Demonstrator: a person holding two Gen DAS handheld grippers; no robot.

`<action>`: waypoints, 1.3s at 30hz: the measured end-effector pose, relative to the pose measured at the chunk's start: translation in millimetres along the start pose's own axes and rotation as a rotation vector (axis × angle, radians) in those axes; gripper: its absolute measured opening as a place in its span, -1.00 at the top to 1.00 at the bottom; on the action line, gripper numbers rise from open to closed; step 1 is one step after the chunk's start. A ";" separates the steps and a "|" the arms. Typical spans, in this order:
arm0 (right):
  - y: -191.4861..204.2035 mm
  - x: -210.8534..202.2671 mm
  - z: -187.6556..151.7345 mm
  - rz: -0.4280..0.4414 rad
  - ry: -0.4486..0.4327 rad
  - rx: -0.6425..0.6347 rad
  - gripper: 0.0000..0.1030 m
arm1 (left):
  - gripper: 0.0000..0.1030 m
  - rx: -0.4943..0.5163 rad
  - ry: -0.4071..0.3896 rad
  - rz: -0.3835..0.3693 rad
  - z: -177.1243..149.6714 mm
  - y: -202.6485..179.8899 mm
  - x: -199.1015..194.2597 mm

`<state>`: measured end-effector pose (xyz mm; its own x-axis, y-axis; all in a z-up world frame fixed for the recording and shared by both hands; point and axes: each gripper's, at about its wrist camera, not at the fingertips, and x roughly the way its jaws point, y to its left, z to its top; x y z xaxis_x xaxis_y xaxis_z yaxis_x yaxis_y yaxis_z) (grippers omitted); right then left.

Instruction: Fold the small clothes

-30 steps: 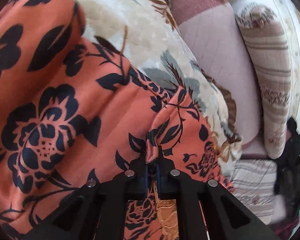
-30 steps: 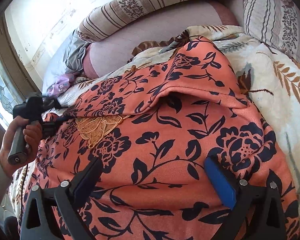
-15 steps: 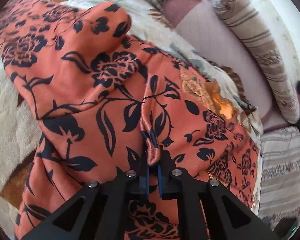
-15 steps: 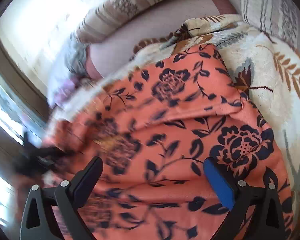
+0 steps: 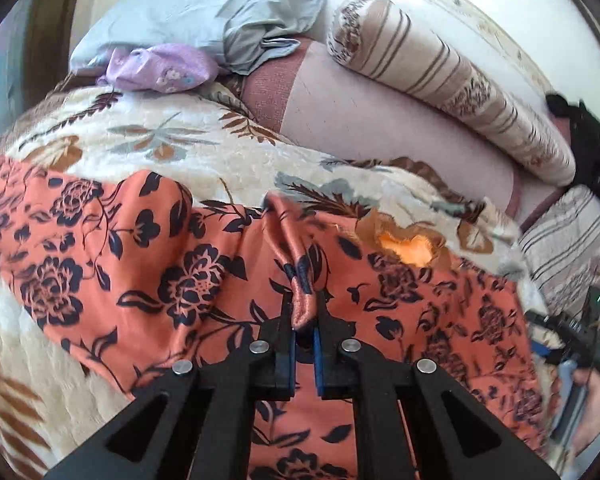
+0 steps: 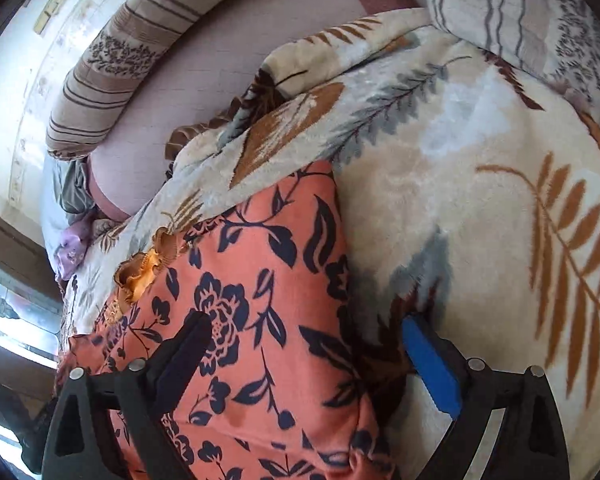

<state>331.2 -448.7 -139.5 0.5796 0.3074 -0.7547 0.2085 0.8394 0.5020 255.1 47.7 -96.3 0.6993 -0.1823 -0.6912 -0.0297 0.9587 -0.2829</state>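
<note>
My left hand-held gripper (image 5: 304,320) pinches a ridge of the orange floral garment (image 5: 188,272) lying on the bed's blanket (image 6: 480,208), my right hand-held gripper (image 6: 308,360) closing slightly yet wide, nothing gripped; folding barely begun.

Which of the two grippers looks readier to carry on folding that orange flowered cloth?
Left, probably. The left gripper is shut on a pinched ridge of the orange floral garment. The right gripper grips nothing; its jaws are closing, wide apart over the garment's edge.
</note>
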 end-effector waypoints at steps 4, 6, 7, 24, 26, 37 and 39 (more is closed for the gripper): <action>0.4 11.7 5.9 -0.024 0.007 0.001 -0.68 | 0.86 -0.166 0.213 0.010 -15.2 29.7 43.3; 5.9 17.7 12.4 -0.087 0.057 -0.022 0.28 | 0.87 -0.149 0.174 0.010 -7.1 20.5 27.1; 10.1 18.2 16.2 -0.094 0.078 -0.042 0.56 | 0.87 -0.136 0.121 -0.013 -0.6 12.2 10.5; 36.4 -45.6 -5.4 -0.023 -0.143 -0.068 -0.34 | 0.82 -0.025 0.142 0.129 -35.4 3.0 26.4; 36.1 -27.3 -18.4 0.109 -0.019 -0.051 -0.61 | 0.82 0.006 0.132 0.144 -32.8 -2.9 34.4; 58.6 -15.2 -68.6 -0.201 -0.004 -0.177 -0.98 | -0.38 -0.163 0.023 0.024 -12.1 47.2 -38.3; 59.5 -23.1 -95.6 -0.285 -0.084 -0.199 -0.73 | -0.42 -0.268 -0.032 -0.048 -7.1 79.9 -60.6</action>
<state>255.0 -363.0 -132.6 0.5847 0.0169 -0.8111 0.2183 0.9596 0.1774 205.3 133.7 -81.7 0.7266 -0.2149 -0.6526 -0.1809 0.8565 -0.4833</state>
